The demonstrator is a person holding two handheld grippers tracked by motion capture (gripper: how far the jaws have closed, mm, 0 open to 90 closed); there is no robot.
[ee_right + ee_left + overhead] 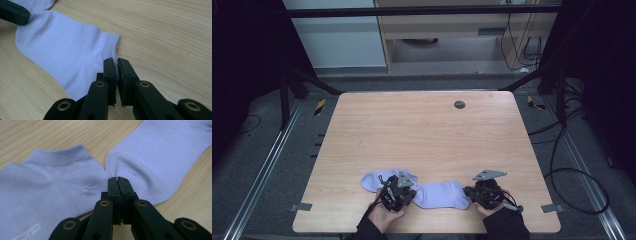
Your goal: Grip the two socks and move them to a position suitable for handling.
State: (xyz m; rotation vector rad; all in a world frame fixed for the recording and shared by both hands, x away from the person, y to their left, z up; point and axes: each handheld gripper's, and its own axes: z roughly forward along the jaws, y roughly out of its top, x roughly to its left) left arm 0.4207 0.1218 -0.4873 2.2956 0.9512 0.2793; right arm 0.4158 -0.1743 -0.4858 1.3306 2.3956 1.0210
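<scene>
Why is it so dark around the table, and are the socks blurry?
High view: dim at the edges, and the wooden table is evenly lit with no glare. Left gripper view: the nearer sock is sharp and its far parts go soft. Right gripper view: the sock is crisp.

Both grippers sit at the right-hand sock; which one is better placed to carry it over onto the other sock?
Likely the right gripper: its jaws are nearly closed at the right sock's cuff edge, on the far end from the left sock. The left gripper sits shut between the socks.
</scene>
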